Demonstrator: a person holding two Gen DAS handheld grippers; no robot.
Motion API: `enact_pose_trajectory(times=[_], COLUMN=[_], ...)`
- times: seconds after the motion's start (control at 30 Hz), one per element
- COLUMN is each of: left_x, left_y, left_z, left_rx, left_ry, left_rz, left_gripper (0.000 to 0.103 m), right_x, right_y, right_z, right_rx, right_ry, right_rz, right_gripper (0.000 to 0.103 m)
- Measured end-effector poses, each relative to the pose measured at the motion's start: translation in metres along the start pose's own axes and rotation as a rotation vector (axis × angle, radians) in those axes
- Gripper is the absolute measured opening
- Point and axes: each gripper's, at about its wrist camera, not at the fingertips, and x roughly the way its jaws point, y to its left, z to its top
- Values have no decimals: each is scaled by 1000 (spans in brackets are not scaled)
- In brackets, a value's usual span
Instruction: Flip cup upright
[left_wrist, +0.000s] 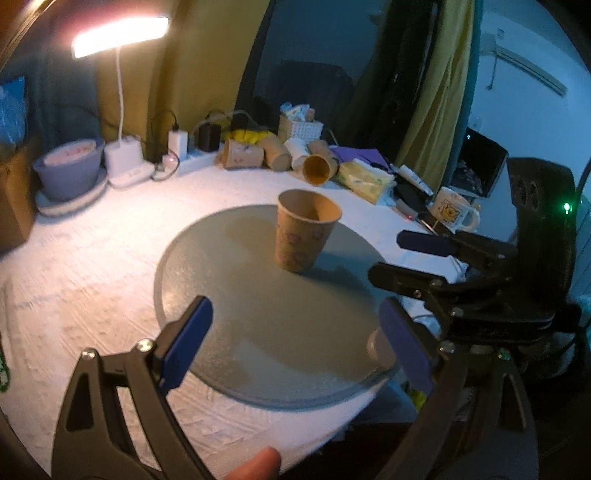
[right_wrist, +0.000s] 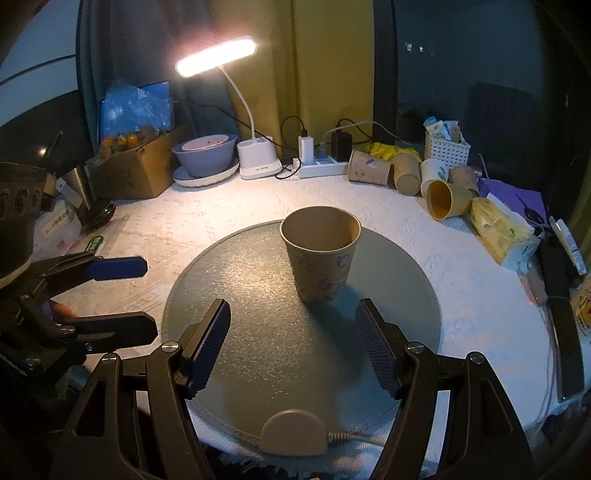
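A brown paper cup (left_wrist: 303, 230) stands upright, mouth up, on a round grey glass plate (left_wrist: 258, 350); it also shows in the right wrist view (right_wrist: 320, 254) on the plate (right_wrist: 258, 350). My left gripper (left_wrist: 299, 345) is open and empty, well short of the cup. My right gripper (right_wrist: 291, 341) is open and empty, just in front of the cup without touching it. The right gripper also shows in the left wrist view (left_wrist: 402, 258), and the left gripper in the right wrist view (right_wrist: 147, 295).
Several paper cups (right_wrist: 417, 177) lie on their sides at the back right by a white basket (right_wrist: 447, 147) and a yellow tissue pack (right_wrist: 498, 229). A lit desk lamp (right_wrist: 255, 162), a power strip (right_wrist: 323, 168), a bowl (right_wrist: 205, 155) and a cardboard box (right_wrist: 136, 170) line the back.
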Motion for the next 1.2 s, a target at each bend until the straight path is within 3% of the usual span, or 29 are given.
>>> enact_pose_trajectory(times=[0.7, 1.2], left_x=[-69, -128], left_y=[-39, -64], left_z=[17, 22], left_rx=[118, 139], left_ry=[-187, -415], left_rz=[104, 42], left_gripper=[93, 93], right_x=[-93, -168], right_y=[7, 19], right_z=[4, 7], right_rx=[32, 10], right_ry=[-173, -332], right_rz=[-55, -101], right_gripper=[73, 73])
